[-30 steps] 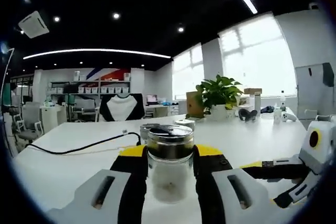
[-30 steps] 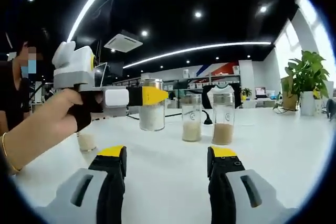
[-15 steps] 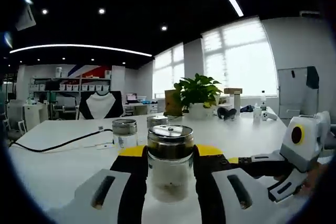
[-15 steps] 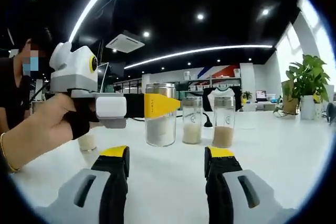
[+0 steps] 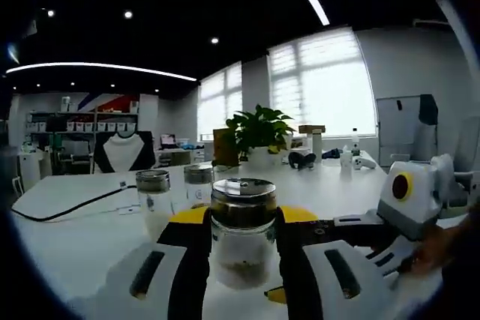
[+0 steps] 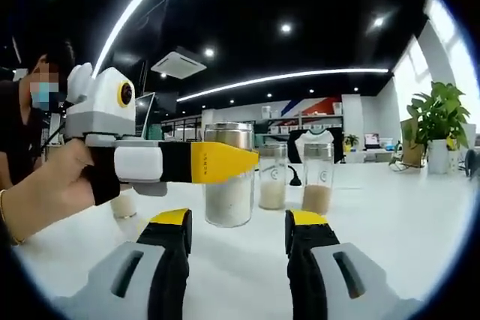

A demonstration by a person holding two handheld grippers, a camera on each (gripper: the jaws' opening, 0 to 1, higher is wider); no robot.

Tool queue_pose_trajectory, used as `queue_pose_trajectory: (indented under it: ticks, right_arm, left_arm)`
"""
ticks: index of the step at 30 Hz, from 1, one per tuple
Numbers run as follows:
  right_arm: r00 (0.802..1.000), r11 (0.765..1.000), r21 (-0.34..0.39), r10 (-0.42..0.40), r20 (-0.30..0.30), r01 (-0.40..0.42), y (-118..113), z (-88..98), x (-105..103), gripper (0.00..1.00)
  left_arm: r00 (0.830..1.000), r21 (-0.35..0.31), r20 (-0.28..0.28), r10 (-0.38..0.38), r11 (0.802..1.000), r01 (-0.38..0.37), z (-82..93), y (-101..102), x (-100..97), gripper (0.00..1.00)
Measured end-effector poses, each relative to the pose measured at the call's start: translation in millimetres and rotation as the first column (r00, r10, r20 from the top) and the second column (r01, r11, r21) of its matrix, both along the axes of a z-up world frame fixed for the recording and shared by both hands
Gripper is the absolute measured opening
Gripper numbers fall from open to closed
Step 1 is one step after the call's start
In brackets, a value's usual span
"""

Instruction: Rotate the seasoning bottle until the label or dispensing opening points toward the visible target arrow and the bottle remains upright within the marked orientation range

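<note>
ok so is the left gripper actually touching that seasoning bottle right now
Touching. The left gripper view shows the left gripper with both jaws pressed against the sides of the seasoning bottle, no gap on either side.

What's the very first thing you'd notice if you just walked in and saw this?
A glass seasoning bottle with a shiny metal lid, pinched between the black-and-yellow jaws of the left gripper, right in the middle of the left gripper view. In the right gripper view, two more jars of pale powder stand behind it on the white table, and a leafy green plant sits far off by the window.
</note>
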State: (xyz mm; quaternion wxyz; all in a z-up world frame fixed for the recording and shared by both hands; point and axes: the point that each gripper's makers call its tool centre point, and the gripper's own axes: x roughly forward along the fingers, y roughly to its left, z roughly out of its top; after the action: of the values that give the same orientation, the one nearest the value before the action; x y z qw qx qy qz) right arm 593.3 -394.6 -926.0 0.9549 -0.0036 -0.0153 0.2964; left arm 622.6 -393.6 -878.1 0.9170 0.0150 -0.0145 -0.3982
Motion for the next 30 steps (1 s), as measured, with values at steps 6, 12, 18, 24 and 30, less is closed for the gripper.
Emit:
queue_pose_trajectory:
  ticks: [6,12,18,24,30]
  right_arm:
    - [1.0,1.0,0.005,0.014,-0.003,-0.014,3.1,-0.5,-1.5,0.46]
    - [1.0,1.0,0.009,0.02,-0.007,-0.02,4.6,-1.2,-2.1,0.45]
    - [1.0,1.0,0.007,0.029,-0.006,-0.029,6.7,-1.2,-3.4,0.45]
    - [1.0,0.999,0.006,0.031,-0.003,-0.031,7.1,-0.6,-3.9,0.43]
    - [0.999,0.999,0.009,0.032,-0.008,-0.032,7.5,-1.1,-4.2,0.43]
  left_arm:
    - [0.999,0.005,-0.004,-0.035,0.999,0.035,-3.3,-3.6,-2.4,0.35]
    - [0.996,-0.01,-0.011,-0.091,0.996,0.091,-4.2,-9.6,-9.4,0.35]
    - [0.992,-0.012,-0.016,-0.128,0.992,0.128,-7.1,-11.9,-14.1,0.35]
    - [0.988,-0.012,-0.018,-0.154,0.988,0.154,-7.2,-15.2,-18.7,0.35]
    - [0.983,-0.027,-0.018,-0.183,0.983,0.183,-5.5,-18.1,-23.5,0.35]
